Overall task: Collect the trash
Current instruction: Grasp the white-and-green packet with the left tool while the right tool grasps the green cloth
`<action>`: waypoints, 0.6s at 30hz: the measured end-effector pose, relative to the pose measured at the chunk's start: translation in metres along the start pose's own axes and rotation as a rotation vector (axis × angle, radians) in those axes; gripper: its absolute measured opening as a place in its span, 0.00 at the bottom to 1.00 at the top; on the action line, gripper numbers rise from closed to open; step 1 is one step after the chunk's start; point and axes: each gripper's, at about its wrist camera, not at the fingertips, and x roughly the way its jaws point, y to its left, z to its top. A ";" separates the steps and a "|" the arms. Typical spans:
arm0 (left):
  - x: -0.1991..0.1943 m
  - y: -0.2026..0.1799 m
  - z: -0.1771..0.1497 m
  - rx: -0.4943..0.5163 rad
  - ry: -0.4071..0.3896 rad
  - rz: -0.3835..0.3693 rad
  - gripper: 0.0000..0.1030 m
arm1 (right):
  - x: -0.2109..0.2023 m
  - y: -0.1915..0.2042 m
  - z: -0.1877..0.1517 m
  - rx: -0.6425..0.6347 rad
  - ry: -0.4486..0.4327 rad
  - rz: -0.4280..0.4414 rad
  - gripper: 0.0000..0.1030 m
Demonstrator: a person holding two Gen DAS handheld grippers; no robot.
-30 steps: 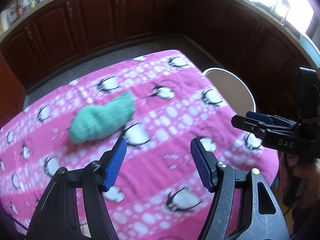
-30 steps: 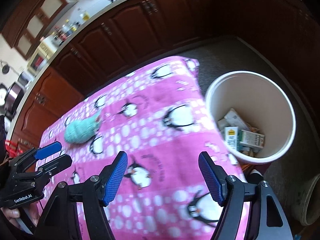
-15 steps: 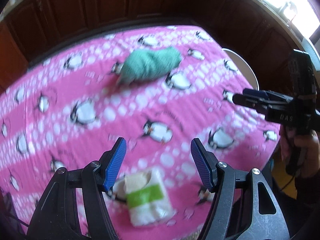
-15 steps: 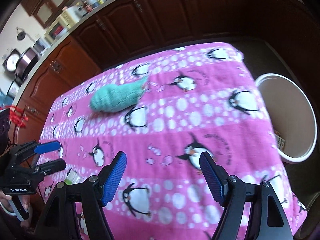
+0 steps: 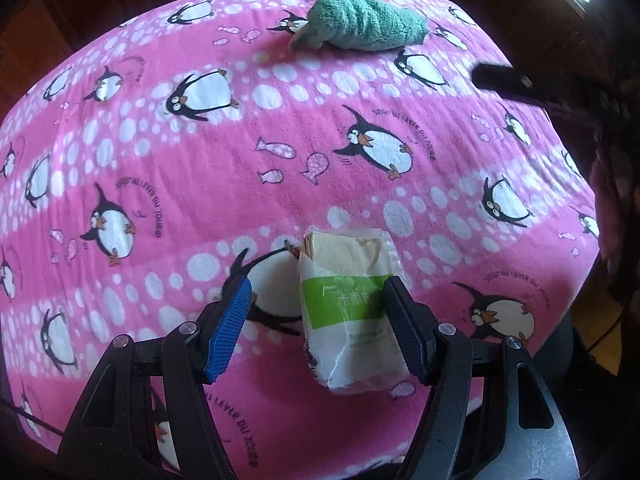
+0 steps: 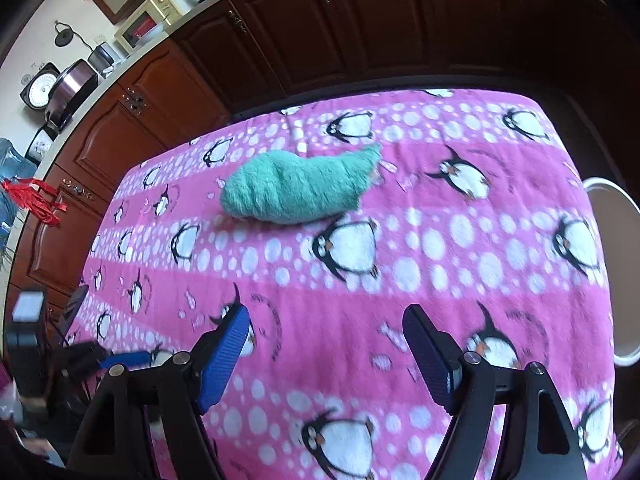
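Note:
A tissue packet point(image 5: 347, 308) with a green band lies on the pink penguin tablecloth point(image 5: 280, 168) near its front edge. My left gripper point(image 5: 318, 310) is open and low over the cloth, with the packet between its blue fingers, close to the right one. My right gripper point(image 6: 328, 344) is open and empty above the cloth. A rolled green towel point(image 6: 296, 192) lies ahead of it; it also shows far back in the left wrist view point(image 5: 368, 24). The white trash bin's rim point(image 6: 616, 232) shows at the table's right edge.
Dark wooden cabinets point(image 6: 320, 40) run behind the table. Appliances and bottles stand on the counter point(image 6: 160, 12) at the back left. The right gripper's tip point(image 5: 500, 80) reaches in at the right of the left wrist view; the left gripper point(image 6: 80, 356) shows blurred at lower left.
My left gripper has swung down and forward over the tissue packet, which now lies between its fingers. My right gripper has moved left, away from the bin, towards the towel.

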 end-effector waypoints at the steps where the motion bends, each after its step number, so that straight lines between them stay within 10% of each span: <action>1: 0.001 -0.002 0.001 0.001 -0.002 -0.007 0.65 | 0.003 0.002 0.006 -0.015 -0.003 -0.003 0.75; 15: 0.021 -0.011 0.021 0.006 0.040 -0.074 0.67 | 0.058 0.028 0.073 -0.277 0.009 -0.030 0.79; 18: 0.026 -0.012 0.033 0.015 0.026 -0.085 0.51 | 0.076 0.027 0.080 -0.299 0.040 -0.038 0.79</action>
